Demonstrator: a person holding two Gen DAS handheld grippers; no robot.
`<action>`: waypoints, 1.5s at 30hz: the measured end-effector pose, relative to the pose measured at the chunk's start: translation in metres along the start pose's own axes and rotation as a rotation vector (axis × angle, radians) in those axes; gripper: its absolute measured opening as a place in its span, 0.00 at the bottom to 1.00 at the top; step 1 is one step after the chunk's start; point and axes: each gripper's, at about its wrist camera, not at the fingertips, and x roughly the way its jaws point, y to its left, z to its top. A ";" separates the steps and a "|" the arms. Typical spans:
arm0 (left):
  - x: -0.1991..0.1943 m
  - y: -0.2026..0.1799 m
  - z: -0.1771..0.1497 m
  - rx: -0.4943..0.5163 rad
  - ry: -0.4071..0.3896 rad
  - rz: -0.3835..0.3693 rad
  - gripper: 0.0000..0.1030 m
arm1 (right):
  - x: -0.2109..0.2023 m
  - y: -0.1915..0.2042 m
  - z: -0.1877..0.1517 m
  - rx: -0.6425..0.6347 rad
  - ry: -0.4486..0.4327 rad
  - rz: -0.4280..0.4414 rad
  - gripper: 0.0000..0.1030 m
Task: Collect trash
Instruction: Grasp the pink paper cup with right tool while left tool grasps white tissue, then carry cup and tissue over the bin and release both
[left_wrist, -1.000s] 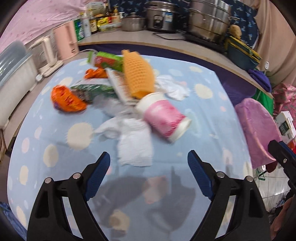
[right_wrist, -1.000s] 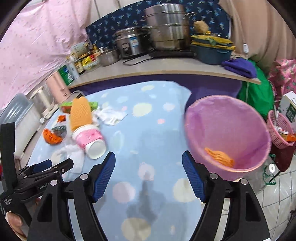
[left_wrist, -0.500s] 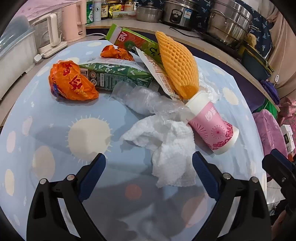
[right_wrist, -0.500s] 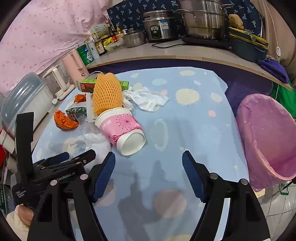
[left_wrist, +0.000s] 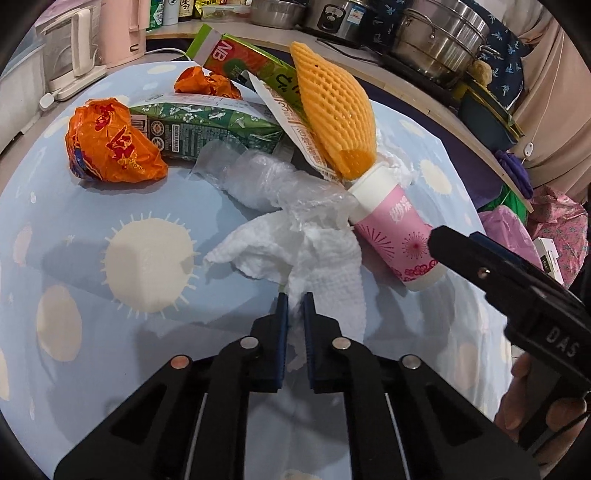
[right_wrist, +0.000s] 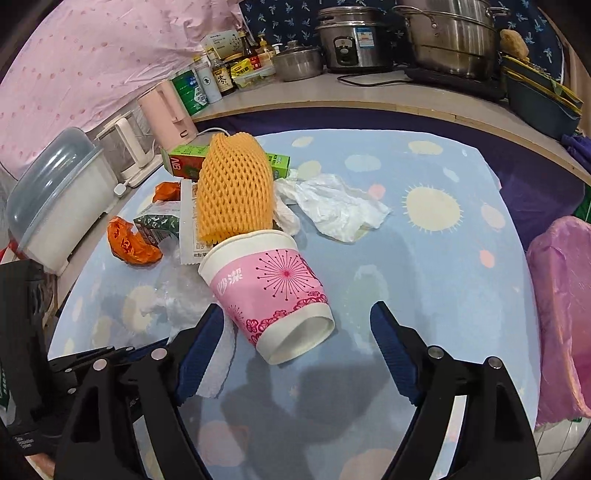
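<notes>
Tissue (left_wrist: 325, 273), white and crumpled, sits at centre of my left wrist view; my left gripper (left_wrist: 294, 314) has just snapped closed and its blue pads pinch the near edge of that tissue. It lies on the blue sun-print tablecloth (left_wrist: 110, 332), touching a clear crumpled plastic wrap (left_wrist: 266, 181) above it in the frame.

My right gripper (right_wrist: 297, 325) stands wide open, its jaws having just widened further. Between its fingers in the right wrist view, toward the left finger, lies the pink paper cup (right_wrist: 269, 295), on its side, mouth toward the camera. No pad touches the cup.

Rest of the trash pile, upper half of the left wrist view:
- orange foam fruit net (left_wrist: 336, 107), resting against the cup's base
- dark green carton (left_wrist: 207, 129), lying flat
- light green carton (left_wrist: 243, 62), behind it
- orange wrapper (left_wrist: 110, 144), at left, touching the dark green carton
- second, smaller orange wrapper (left_wrist: 207, 83), further up.

Another white tissue (right_wrist: 336, 206) lies to the right of the net in the right wrist view. Pink-lined bin (right_wrist: 561, 314) shows at the right edge, beyond the table edge.
</notes>
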 end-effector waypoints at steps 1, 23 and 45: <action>-0.002 0.000 0.000 0.000 0.000 0.005 0.07 | 0.004 0.001 0.001 -0.009 0.006 0.002 0.79; -0.028 -0.006 -0.009 0.020 0.016 -0.003 0.05 | 0.005 0.010 -0.009 -0.092 0.060 0.026 0.65; -0.115 -0.137 -0.016 0.234 -0.093 -0.224 0.05 | -0.169 -0.105 -0.063 0.180 -0.151 -0.177 0.65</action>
